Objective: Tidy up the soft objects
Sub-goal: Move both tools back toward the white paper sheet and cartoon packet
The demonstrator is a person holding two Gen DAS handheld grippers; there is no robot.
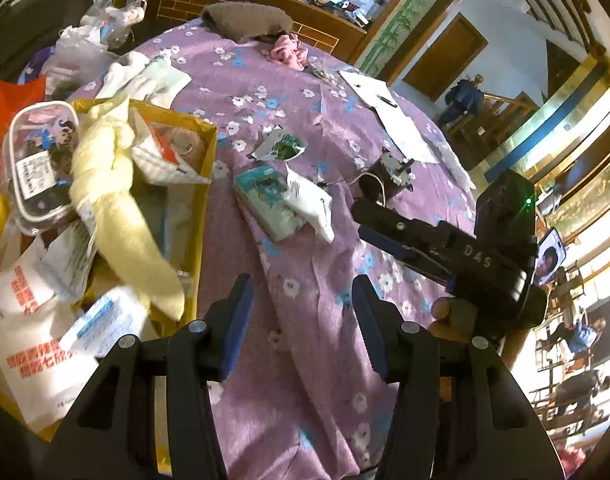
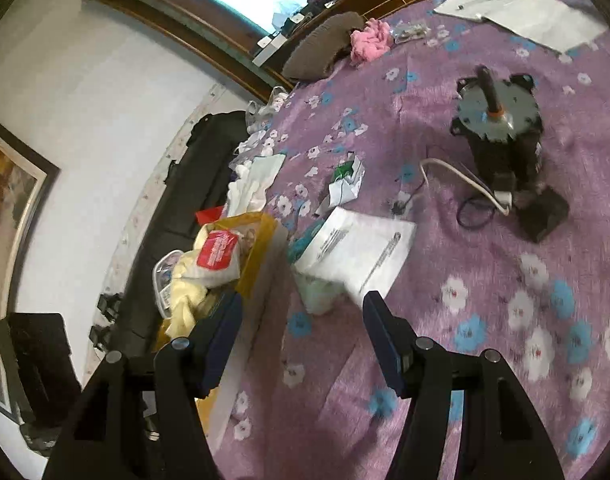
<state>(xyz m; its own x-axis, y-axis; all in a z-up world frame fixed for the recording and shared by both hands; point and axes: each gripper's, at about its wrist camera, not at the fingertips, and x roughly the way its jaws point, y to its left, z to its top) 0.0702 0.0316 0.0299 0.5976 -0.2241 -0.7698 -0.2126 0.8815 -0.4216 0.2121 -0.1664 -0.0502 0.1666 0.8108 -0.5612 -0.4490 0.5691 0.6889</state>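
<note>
Left wrist view: hovered over the purple floral bedspread [image 1: 297,240] with the left gripper [image 1: 301,304] spread wide, nothing between the blue pads [image 1: 235,320]. Just to the left of the left finger, saw the yellow box [image 1: 203,200], crammed full: pale yellow plush cloth [image 1: 117,200] draped over its contents and hanging toward the near rim, white packets with red print [image 1: 25,320] at the near corner, a clear lidded container [image 1: 41,160] at the far left edge. Ahead of the tongs, between them and the far headboard, found a tissue pack [image 1: 273,200] with a white sheet on top, and beyond it a torn green-and-white wrapper [image 1: 283,146]. Farther still, near the bed's far end, noted a brown towel [image 1: 249,20] and just beside it a pink fluffy item [image 1: 289,52]. To the right, spotted the right gripper [image 1: 369,220], seen side-on; could not tell its opening from here.

Right wrist view: held the right gripper [image 2: 301,320] spread apart and empty above the same bedspread [image 2: 485,280]. Directly ahead of the fingertips, saw the tissue pack [image 2: 321,292] under the white sheet [image 2: 357,244]. Left of the left finger, the yellow box [image 2: 257,248] with yellow cloth [image 2: 185,300] and a red-and-white packet [image 2: 217,256] piled in. Ahead and right, well apart, a dark motor [image 2: 501,132] standing upright with its white cord. At the far end, the brown towel [image 2: 321,48] touching the pink item [image 2: 371,38]; white papers [image 2: 537,16] with a pen far right.
</note>
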